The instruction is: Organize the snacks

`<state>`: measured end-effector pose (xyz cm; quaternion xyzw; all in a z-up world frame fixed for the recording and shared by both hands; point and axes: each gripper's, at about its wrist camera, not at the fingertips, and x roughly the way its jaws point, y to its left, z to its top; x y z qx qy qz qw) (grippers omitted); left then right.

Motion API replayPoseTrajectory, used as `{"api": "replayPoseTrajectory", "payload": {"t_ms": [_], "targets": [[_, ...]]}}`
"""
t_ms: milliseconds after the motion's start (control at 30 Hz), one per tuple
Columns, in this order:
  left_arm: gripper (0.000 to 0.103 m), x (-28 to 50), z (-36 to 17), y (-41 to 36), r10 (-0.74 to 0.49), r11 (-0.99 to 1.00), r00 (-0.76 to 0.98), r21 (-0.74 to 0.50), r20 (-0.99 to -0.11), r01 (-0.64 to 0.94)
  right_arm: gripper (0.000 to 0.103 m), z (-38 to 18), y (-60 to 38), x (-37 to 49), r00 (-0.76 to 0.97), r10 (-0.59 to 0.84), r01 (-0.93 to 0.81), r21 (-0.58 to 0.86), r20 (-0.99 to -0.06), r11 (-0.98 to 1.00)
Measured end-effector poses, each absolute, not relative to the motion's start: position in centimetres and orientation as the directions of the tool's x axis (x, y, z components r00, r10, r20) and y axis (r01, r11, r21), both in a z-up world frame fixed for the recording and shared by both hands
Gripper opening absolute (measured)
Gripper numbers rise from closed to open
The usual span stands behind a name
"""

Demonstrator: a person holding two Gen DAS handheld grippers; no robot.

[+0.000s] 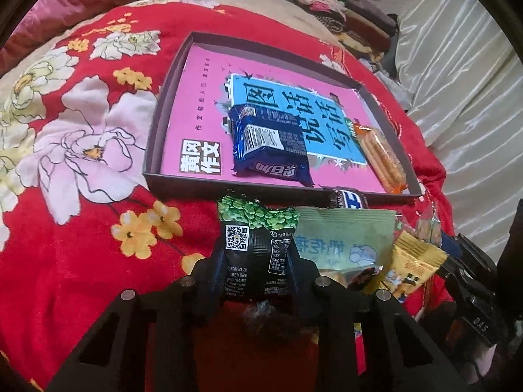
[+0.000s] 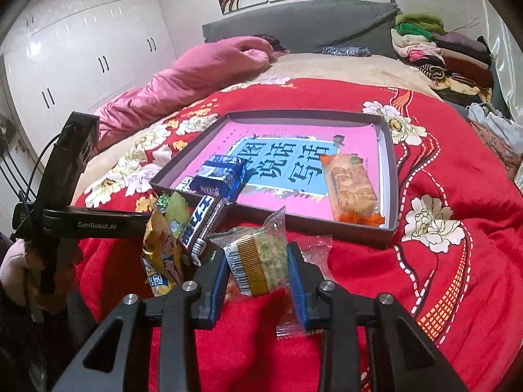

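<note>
left gripper (image 1: pixel 256 269) – clamps green pea packet (image 1: pixel 255 228) | right gripper (image 2: pixel 258 272) – clamps clear-wrapped cracker packet (image 2: pixel 261 261)

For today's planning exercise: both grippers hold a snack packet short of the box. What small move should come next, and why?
Probably carry the left gripper forward over the box rim and release its green pea packet on the bare pink floor left of the blue packet. It is gripped already, and the box lies straight ahead.

You were in a home bedroom: bed with a red floral blanket (image 2: pixel 425 170), pink duvet (image 2: pixel 183 81) bunched at the grey headboard (image 2: pixel 294 29), folded clothes (image 2: pixel 441 52) stacked at one side, white built-in wardrobes (image 2: pixel 81 49) along the wall.
</note>
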<state>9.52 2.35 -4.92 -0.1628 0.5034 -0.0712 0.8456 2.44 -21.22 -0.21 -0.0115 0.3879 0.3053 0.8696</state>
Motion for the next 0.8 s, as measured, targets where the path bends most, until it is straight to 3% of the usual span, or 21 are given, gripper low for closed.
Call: {"api": "replayPoseTrajectory", "payload": {"t_ms": [800], "targets": [[0.034,8.5,-0.2,3.5,-0.261,0.940,0.577,-0.341,-0.774,-0.032,0.035,1.0,-21.4,2.8,0.571,0.547,-0.542,0.219,-0.612,0.811]]}}
